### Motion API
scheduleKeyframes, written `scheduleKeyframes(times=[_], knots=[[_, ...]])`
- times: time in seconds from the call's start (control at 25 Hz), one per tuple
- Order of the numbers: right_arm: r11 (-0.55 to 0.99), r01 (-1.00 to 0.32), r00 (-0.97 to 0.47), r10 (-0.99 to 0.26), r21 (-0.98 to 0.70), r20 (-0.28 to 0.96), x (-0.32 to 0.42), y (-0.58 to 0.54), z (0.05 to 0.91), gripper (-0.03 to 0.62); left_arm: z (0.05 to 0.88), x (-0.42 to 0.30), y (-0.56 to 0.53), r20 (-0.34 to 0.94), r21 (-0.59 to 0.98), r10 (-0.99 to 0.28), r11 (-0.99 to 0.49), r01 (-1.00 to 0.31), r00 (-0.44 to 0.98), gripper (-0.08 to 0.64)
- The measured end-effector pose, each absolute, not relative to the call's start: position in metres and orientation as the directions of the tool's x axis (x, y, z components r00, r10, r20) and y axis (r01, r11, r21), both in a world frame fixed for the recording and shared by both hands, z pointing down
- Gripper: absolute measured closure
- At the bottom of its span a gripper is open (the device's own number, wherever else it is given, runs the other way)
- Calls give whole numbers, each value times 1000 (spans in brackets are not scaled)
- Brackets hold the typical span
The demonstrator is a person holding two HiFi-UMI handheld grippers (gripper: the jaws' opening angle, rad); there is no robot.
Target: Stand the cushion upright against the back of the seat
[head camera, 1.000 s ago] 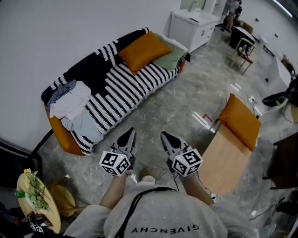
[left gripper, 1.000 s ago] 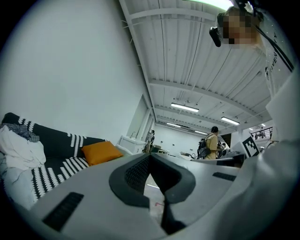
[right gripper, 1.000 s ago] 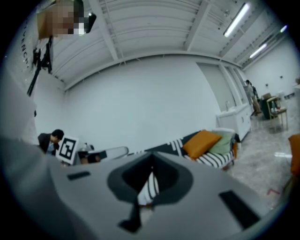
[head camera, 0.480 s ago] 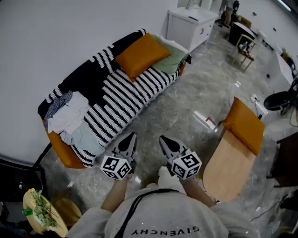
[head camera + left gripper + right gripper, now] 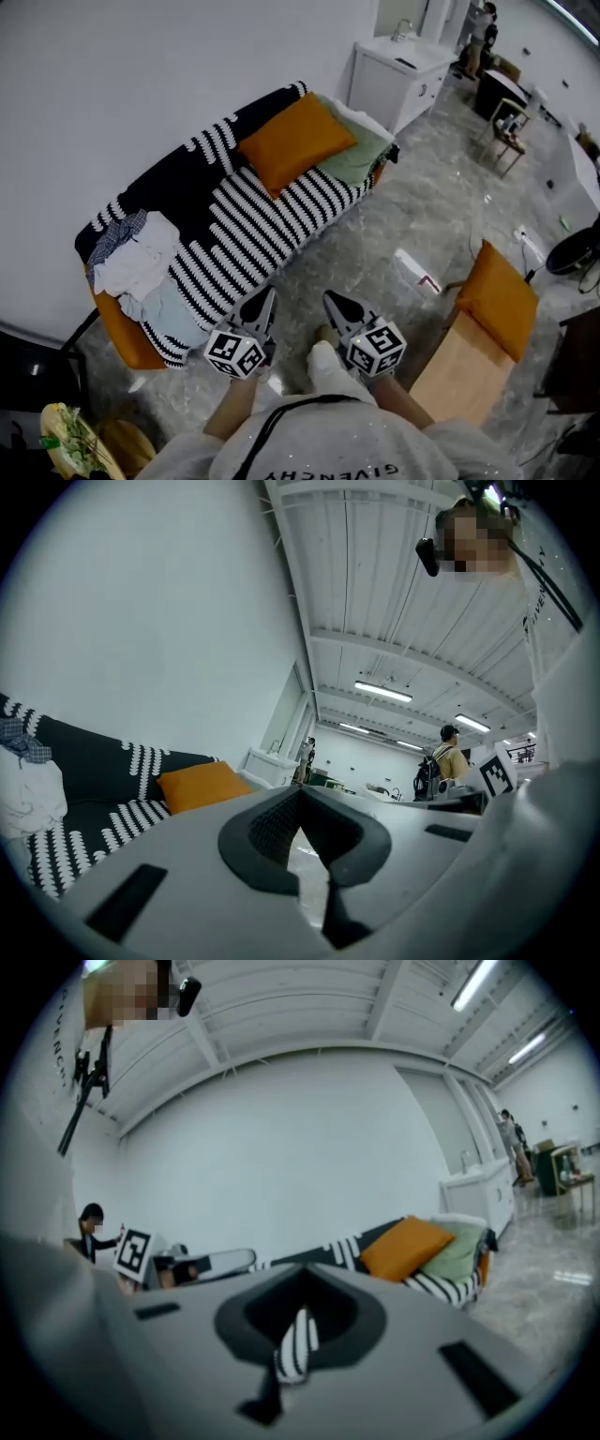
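Observation:
An orange cushion point(image 5: 295, 141) lies slanted at the right end of a sofa point(image 5: 246, 217) draped in a black-and-white striped cover, next to a pale green cushion point(image 5: 354, 156). Both grippers are held side by side over the floor in front of the sofa, well short of the cushion. The left gripper point(image 5: 262, 303) and the right gripper point(image 5: 335, 305) are shut with nothing held. The orange cushion point(image 5: 201, 786) shows left of the left gripper point(image 5: 305, 810) in its own view. In the right gripper view the cushion point(image 5: 406, 1246) sits right of the right gripper point(image 5: 300, 1305).
A heap of pale clothes point(image 5: 141, 255) covers the sofa's left end. A white cabinet point(image 5: 398, 80) stands beyond the sofa's right end. An orange-backed wooden chair point(image 5: 487, 314) is at the right, and a small round table with a plant point(image 5: 70, 442) at the lower left. People stand far off.
Both shut grippers have travelled with the person towards the sofa, which now sits nearer in the head view. The orange chair has slid towards the lower right of the picture.

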State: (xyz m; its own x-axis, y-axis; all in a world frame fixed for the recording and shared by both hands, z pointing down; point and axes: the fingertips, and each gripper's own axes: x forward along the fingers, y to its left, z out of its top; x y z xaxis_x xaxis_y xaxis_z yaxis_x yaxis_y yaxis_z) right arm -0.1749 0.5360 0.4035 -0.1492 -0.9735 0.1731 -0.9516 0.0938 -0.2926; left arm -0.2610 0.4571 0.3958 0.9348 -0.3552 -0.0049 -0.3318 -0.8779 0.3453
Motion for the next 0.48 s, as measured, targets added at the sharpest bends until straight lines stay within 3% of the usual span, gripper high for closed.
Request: scheduleKeyframes(times=[0.48], knots=[[154,-939,-219,-957,-307,191,-60,434,405,574,392,-142,367,-22,354,-371,-871,-340,928,537]])
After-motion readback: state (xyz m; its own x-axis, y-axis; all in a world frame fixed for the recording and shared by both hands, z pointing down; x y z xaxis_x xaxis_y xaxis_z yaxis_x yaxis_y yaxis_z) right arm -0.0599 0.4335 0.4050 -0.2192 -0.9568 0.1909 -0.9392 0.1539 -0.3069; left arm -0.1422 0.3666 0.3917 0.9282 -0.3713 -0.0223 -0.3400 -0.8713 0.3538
